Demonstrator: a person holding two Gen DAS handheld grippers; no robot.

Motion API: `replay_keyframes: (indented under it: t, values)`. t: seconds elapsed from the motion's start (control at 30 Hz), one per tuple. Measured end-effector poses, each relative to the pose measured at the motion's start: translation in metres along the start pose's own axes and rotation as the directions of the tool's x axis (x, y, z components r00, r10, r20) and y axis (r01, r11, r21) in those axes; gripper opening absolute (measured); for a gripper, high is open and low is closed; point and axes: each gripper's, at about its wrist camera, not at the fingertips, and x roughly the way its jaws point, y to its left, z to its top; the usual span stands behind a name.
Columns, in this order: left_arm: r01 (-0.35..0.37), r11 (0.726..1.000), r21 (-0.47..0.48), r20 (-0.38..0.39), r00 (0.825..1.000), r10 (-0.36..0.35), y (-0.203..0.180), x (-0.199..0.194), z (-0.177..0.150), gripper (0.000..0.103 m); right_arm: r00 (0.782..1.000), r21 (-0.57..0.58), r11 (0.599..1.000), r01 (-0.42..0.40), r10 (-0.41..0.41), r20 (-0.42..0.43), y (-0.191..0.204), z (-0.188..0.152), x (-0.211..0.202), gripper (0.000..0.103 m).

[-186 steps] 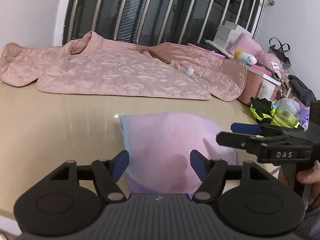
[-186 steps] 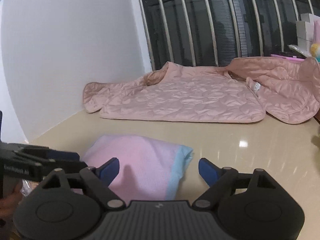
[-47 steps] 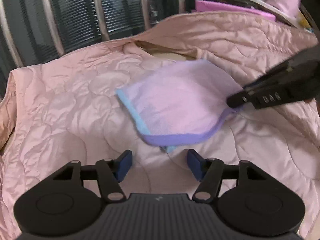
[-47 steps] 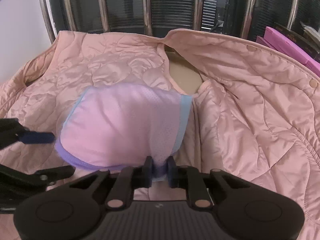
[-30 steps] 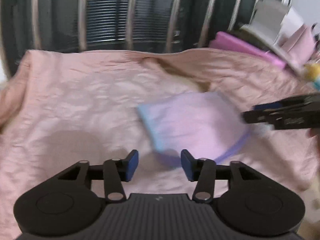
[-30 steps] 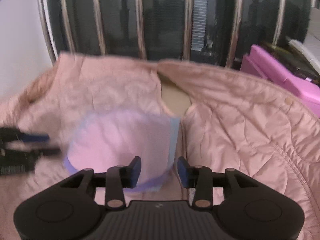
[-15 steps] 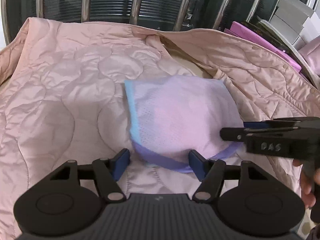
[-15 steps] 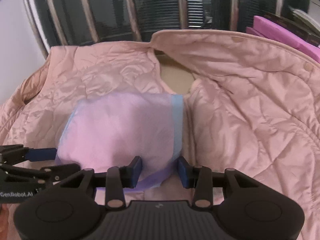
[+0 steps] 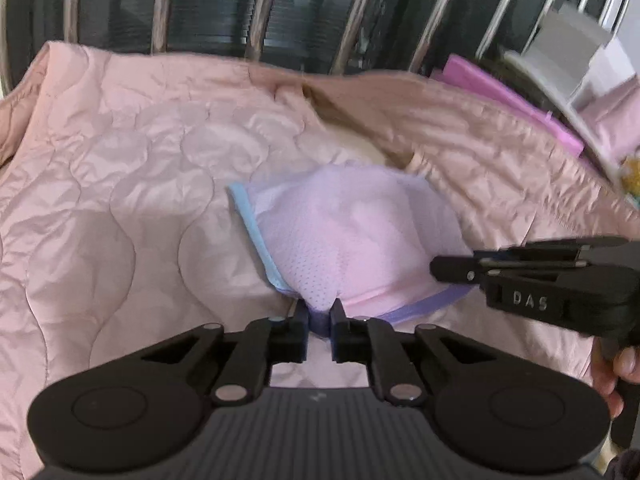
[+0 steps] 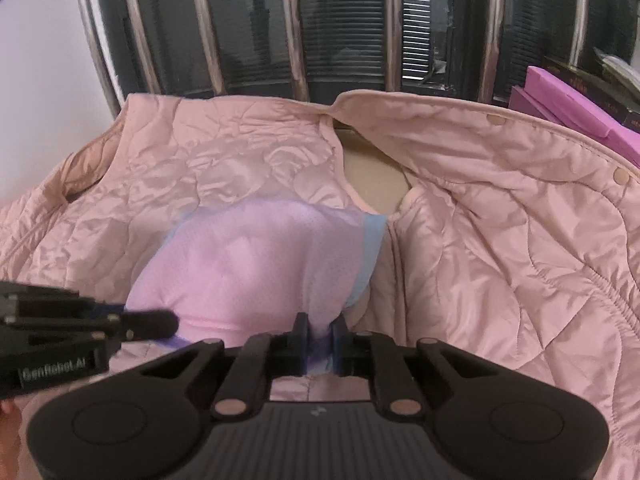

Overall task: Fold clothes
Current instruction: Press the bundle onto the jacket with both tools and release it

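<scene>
A folded pink mesh garment [image 9: 352,240] with light-blue and purple trim lies on top of a spread pink quilted jacket [image 9: 120,208]. My left gripper [image 9: 319,320] is shut on the garment's near purple edge. My right gripper [image 10: 320,338] is shut on the near edge at the garment's [image 10: 256,268] other corner. The right gripper also shows at the right of the left wrist view [image 9: 452,268], the left gripper at the left of the right wrist view [image 10: 160,324]. The jacket [image 10: 500,220] lies open, with bare table at its collar.
A dark window with metal bars [image 10: 304,20] runs behind the jacket. Purple boxes [image 10: 568,96] sit at the far right, a pink flat box [image 9: 512,96] and white boxes [image 9: 572,44] beyond the jacket. A white wall [image 10: 36,80] is at the left.
Both grippers were open just behind the garment half a second ago; both have now closed on its near edge. The garment bulges upward a little.
</scene>
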Motion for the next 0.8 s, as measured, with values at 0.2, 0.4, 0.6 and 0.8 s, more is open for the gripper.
replay_keyframes:
  t: [0.2,0.4,0.6,0.8]
  values:
    - [-0.054,0.998,0.012,0.016,0.998,0.054,0.009,-0.009,0.002,0.04,0.999,-0.019,0.999,0.045,-0.045,-0.03,0.001,0.0,-0.002,0.026]
    - [-0.122,0.99,-0.07,0.11,0.985,0.13,0.019,-0.023,0.007,0.048,0.989,0.048,0.997,0.067,-0.073,0.132,-0.008,0.007,-0.026,0.026]
    - [-0.049,0.999,0.0,0.063,0.997,0.049,-0.006,-0.004,-0.001,0.047,0.993,0.064,0.998,0.001,-0.008,0.115,-0.005,0.003,0.002,0.023]
    - [-0.053,0.998,-0.043,0.057,0.997,0.055,-0.001,-0.01,0.004,0.047,0.998,0.072,0.997,0.032,-0.036,0.049,-0.006,0.001,0.011,0.021]
